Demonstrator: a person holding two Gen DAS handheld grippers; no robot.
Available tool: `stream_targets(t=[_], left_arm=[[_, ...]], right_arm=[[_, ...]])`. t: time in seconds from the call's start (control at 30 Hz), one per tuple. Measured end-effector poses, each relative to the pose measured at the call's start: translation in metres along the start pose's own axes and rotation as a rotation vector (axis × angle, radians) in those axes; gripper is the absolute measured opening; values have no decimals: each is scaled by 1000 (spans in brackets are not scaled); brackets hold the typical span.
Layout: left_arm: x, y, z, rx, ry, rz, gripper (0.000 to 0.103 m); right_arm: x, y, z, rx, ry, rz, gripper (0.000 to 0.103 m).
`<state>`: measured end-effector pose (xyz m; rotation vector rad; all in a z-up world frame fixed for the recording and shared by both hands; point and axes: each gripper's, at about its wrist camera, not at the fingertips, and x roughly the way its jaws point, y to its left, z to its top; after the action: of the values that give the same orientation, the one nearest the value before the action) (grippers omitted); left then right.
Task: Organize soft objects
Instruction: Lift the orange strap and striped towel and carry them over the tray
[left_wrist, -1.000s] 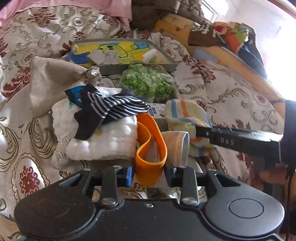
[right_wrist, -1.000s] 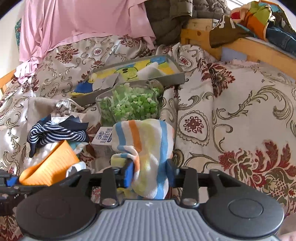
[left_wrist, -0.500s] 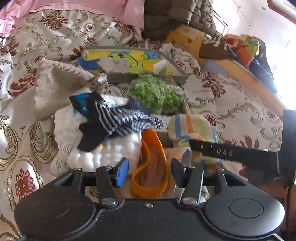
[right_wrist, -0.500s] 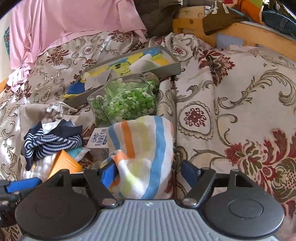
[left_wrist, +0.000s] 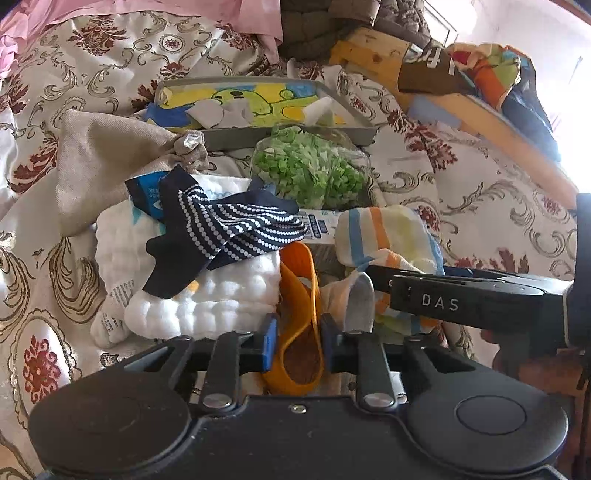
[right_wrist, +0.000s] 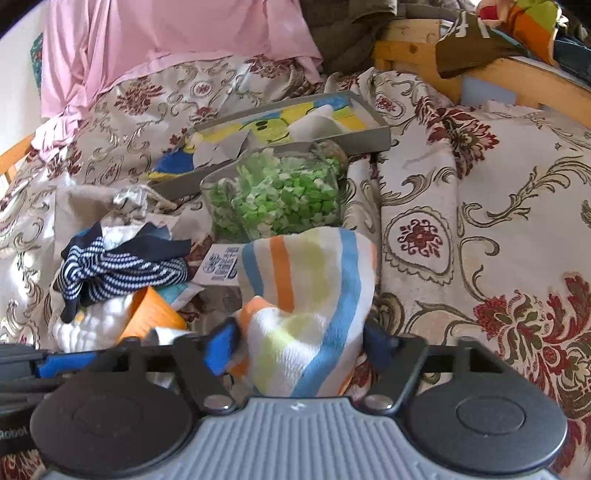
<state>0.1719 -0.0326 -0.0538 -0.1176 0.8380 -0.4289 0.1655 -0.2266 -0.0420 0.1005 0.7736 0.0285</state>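
The left claw (left_wrist: 295, 343) has its blue-padded fingers drawn in against the sides of an orange silicone band (left_wrist: 299, 295), pinching it. The right claw (right_wrist: 301, 343) stands wide, its fingers spread either side of a striped cloth (right_wrist: 310, 295) that sits between them; whether the pads touch the cloth cannot be told.

Straight ahead of both claws lies a clear container (left_wrist: 310, 173) full of small green and white foam-like bits. Beyond it rests a grey tray (left_wrist: 258, 99) with a yellow cartoon picture on its floor; a few white and grey scraps of fabric lie in it.

Ahead and to the left of the left claw, a white quilted cloth (left_wrist: 192, 291) carries a navy striped sock (left_wrist: 229, 229) draped on top, with a beige fabric bag (left_wrist: 107, 162) farther off on that side. All of it sits on a bed with a floral bedspread (right_wrist: 461, 229).

The left wrist view shows the right claw from the side as a black bar marked "DAS" crossing in front of the striped cloth (left_wrist: 384, 236). The right wrist view shows a pink sheet (right_wrist: 166, 40) beyond the tray and only a corner of the orange band (right_wrist: 155, 314), low to the left.
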Motion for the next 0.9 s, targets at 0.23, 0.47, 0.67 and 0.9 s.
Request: stream_targets(t=[0.23,0.47,0.67,0.9], left_arm=[[3,0,0,6,25,19,29],[10,3,0,11,71,10,30],[8,-1,2,31,82,-1,15],[-12,-12,4,50,35,30,7]], right_arm=[[-4,-3,0,14,-16,2,47],[-4,-4,0,14,-15,13,47],[-10,1,-1,-23,-40,24,25],[-28,8,-2,-74,-131,29,18]])
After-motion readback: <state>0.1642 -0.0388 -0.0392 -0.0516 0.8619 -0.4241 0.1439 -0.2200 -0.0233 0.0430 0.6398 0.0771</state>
